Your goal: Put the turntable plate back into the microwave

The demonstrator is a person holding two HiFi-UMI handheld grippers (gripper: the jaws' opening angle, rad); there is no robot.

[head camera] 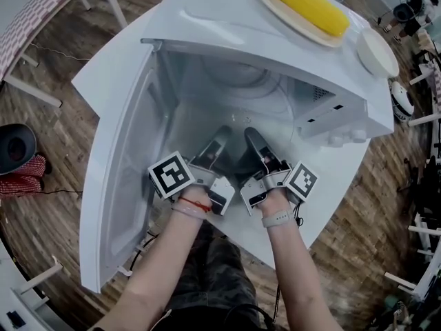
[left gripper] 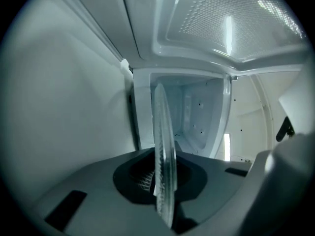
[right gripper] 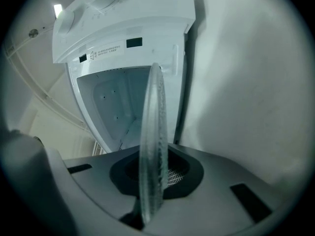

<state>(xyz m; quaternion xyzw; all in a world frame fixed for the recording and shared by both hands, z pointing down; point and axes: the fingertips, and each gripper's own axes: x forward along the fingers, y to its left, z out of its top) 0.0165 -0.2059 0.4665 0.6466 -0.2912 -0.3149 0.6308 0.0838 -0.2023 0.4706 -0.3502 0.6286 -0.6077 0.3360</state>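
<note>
The white microwave point(head camera: 207, 26) stands with its door point(head camera: 120, 164) swung wide to the left. The clear glass turntable plate point(left gripper: 162, 141) shows edge-on and upright between the jaws in both gripper views point(right gripper: 151, 132), pointing at the cavity opening. In the head view its round rim point(head camera: 241, 83) shows faintly inside the cavity. My left gripper point(head camera: 220, 140) and right gripper point(head camera: 252, 140) sit side by side at the cavity mouth, each shut on the plate's near edge. The cavity floor under the plate is mostly hidden.
A cob of corn point(head camera: 306, 4) lies on a dish on the microwave's top, with a white bowl point(head camera: 377, 52) beside it. The control panel point(head camera: 331, 116) is at the right. A black round object point(head camera: 17, 147) sits on the wooden floor at left.
</note>
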